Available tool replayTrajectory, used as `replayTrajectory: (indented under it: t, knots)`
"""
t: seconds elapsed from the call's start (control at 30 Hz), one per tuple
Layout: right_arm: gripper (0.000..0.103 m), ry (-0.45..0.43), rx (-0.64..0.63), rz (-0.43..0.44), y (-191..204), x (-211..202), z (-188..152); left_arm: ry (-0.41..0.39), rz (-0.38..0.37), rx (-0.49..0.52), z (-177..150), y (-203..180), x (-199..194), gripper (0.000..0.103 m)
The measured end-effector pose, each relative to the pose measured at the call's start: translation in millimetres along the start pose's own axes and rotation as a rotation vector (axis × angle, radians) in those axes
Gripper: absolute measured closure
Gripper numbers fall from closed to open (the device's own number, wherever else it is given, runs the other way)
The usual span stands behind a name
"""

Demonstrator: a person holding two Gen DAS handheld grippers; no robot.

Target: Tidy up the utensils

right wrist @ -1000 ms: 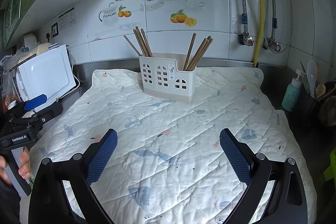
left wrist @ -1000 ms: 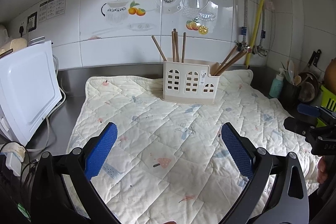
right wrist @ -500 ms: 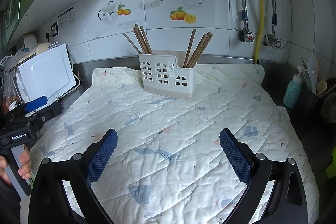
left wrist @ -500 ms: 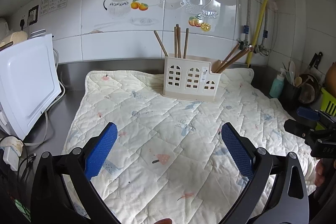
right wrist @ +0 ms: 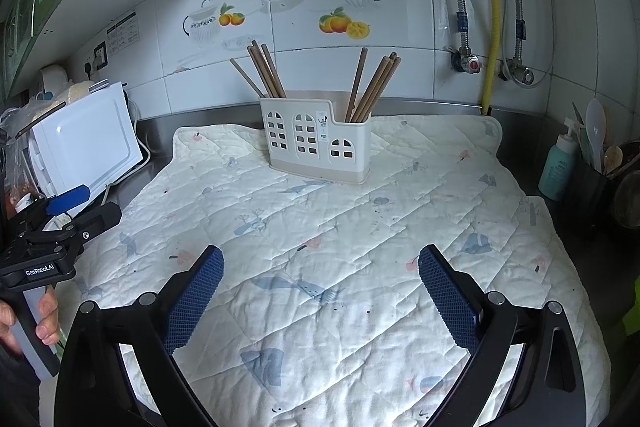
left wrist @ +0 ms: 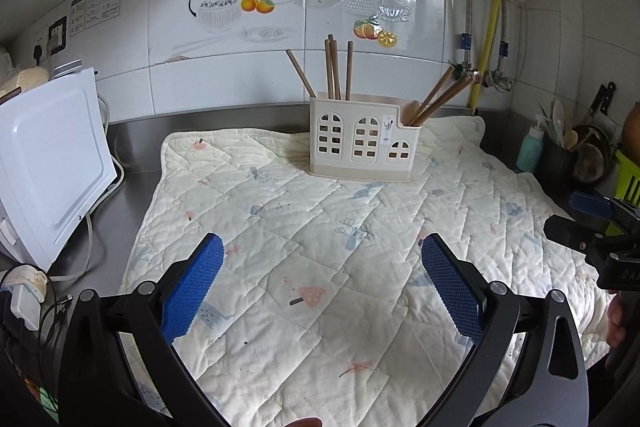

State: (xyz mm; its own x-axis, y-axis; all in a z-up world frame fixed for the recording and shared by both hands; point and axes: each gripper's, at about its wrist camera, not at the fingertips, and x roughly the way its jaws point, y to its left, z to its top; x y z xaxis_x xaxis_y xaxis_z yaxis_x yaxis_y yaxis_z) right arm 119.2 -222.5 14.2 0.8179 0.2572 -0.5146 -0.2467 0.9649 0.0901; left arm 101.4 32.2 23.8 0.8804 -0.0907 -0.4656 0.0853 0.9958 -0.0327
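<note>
Chopsticks ends hidden inside caddy, both tools gaping.

A steel counter carries a quilted mat and a white appliance.

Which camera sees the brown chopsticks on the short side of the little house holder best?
The right wrist view: that chopstick bunch stands clear against the white tiles, above the holder. In the left wrist view the same chopsticks lean away toward the pipes, so they overlap and are harder to tell apart.
</note>
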Motion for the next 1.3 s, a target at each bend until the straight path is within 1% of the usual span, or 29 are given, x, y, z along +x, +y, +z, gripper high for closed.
replayTrajectory:
  t: [0.63, 1.3]
  knots:
    - [0.008, 0.012, -0.001, 0.003, 0.3, 5.7, -3.2, 0.015, 0.002, -0.016, -4.0, 3.5, 4.8, 0.005]
    - [0.008, 0.02, -0.007, 0.01, 2.1, 8.1, -3.5, 0.027, -0.007, -0.009, -5.9, -0.1, 7.7, 0.005]
